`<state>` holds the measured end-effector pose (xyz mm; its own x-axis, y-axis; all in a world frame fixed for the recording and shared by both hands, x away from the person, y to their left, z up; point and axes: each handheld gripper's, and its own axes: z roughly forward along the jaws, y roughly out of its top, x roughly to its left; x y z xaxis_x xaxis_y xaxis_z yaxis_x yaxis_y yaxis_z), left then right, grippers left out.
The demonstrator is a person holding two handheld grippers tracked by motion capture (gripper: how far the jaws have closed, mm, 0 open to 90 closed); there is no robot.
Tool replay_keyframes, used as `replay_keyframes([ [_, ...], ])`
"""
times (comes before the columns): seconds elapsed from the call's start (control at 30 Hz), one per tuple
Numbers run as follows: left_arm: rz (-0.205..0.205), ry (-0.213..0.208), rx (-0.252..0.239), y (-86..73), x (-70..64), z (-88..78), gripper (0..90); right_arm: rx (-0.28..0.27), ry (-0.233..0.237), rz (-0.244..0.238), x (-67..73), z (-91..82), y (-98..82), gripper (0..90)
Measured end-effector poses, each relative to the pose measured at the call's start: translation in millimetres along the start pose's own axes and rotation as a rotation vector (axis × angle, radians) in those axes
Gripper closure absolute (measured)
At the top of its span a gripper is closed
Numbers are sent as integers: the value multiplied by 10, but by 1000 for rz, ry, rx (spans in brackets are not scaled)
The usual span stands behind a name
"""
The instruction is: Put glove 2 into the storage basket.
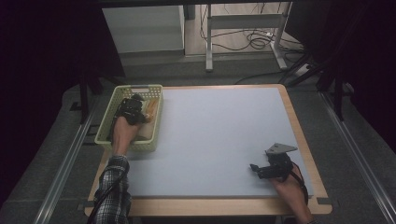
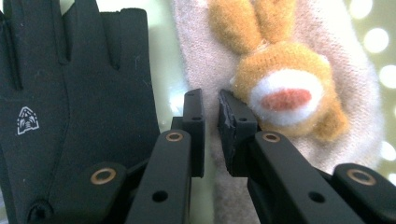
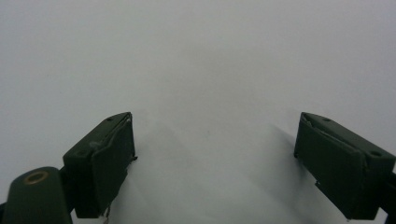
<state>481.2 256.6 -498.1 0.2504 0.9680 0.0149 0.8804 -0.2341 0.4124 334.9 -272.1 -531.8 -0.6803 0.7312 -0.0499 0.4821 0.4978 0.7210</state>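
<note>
Pale grey desk (image 1: 219,140) with a wooden rim lay mostly bare before me. At its far left corner sat a pale green perforated plastic basket (image 1: 156,116); inside it lay a black fabric glove (image 2: 70,107) and a fuzzy orange rabbit toy (image 2: 280,84) on pinkish knit cloth (image 2: 341,60). My left claw (image 2: 211,107) hung between them, nearly closed, gripping nothing. My right claw (image 3: 212,140) rested wide open over bare desk.

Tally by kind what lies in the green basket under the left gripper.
Black glove: 1
Pale pink sock with an orange plush animal on it: 1
Total: 2, as far as the left gripper view shows inside the basket.
</note>
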Motion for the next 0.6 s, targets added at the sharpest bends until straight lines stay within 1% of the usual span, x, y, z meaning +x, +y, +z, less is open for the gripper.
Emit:
replay_keyframes([
  [0.03,-6,5,-3,-2,7,-10,803,0,0,0,0,0,0,119],
  [0.07,-7,10,-4,-5,20,-23,755,0,0,0,0,0,0,119],
  [0.1,-11,21,-7,-10,41,-46,755,0,0,0,0,0,0,119],
  [0.17,-25,37,-32,-30,80,-96,680,0,0,0,1,0,0,119],
  [0.27,-21,66,-74,-59,130,-187,562,0,0,0,1,0,0,119],
  [0.3,-22,75,-84,-65,136,-206,562,0,0,0,1,0,0,119],
  [0.33,-18,87,-97,-75,144,-241,519,0,0,0,1,0,0,119],
  [0.37,-18,90,-106,-81,149,-261,519,0,0,0,1,0,0,119],
  [0.4,-16,89,-125,-96,160,-314,476,0,0,0,1,0,0,119],
  [0.43,-16,89,-125,-96,160,-314,459,0,0,0,1,0,0,119],
  [0.47,-18,81,-139,-108,165,-344,431,0,0,0,1,0,0,119],
  [0.5,-15,69,-149,-116,170,-368,431,0,0,0,1,0,0,119],
  [0.53,-18,37,-173,-139,168,-400,382,0,0,0,1,0,0,119],
  [0.57,-18,37,-173,-139,168,-400,366,0,0,0,1,0,0,119],
  [0.6,-13,20,-191,-160,168,-425,366,0,0,0,1,0,0,119],
])
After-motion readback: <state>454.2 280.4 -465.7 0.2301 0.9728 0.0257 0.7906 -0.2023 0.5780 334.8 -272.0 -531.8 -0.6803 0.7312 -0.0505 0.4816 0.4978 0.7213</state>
